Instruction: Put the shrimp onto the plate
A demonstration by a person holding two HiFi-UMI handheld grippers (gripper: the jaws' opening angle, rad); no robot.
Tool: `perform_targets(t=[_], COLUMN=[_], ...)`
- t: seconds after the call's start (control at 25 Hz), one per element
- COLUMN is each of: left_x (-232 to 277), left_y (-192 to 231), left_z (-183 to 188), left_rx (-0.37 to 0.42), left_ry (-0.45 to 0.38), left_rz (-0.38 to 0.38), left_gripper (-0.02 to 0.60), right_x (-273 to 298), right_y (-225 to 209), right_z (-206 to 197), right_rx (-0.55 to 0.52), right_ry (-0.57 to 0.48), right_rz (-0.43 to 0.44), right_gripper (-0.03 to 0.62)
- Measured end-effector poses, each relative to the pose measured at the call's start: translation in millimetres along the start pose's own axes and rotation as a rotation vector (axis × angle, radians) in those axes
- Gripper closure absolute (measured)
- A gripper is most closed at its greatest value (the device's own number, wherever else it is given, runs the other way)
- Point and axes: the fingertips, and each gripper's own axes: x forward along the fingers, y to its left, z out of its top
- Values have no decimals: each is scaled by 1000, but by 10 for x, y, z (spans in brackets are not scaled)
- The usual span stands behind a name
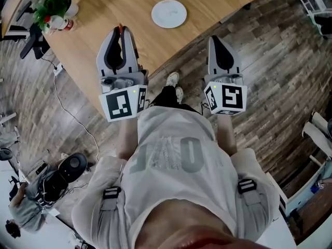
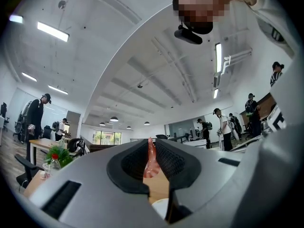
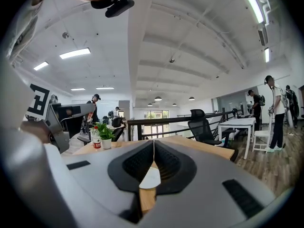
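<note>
Place: you stand in an open office.
Signs: desks [image 3: 239,122], swivel chair [image 3: 201,124], strip lights [image 2: 53,31], potted plant [image 3: 105,132].
Floor: wood planks [image 1: 270,51].

The plate [image 1: 169,13] lies on the table [image 1: 114,4], right of the potted plant [image 1: 52,5].

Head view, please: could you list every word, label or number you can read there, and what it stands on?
Shirt: large pale print, too faint and foreshortened to read.
Bottle beside the plant: red label, too small to read.
Left gripper and right gripper: square markers only, no words.
</note>
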Motion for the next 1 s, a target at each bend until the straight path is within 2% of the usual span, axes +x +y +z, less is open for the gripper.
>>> perform_targets(t=[0.16, 0.32, 0.44, 0.68, 1.0], left_x=[195, 375, 492, 718, 1038], left_y=[97, 125, 254, 434, 377], left_z=[-48, 24, 30, -191, -257], left_rx=[-23, -10, -26, -51, -16], left_ry=[-16, -66, -95, -61, -35], left_rz=[-19, -43, -26, -21, -3], left_gripper=[528, 528, 528, 528, 528], right_x=[129, 308, 475, 688, 1011], right_y=[41, 53, 136, 237, -47], right_z=[58, 150, 225, 239, 244], right_rx=[-16, -46, -65, -106, -83], right_ry=[12, 13, 6, 22, 49], right_rz=[-18, -14, -1, 29, 55], right_gripper=[574, 574, 574, 574, 574])
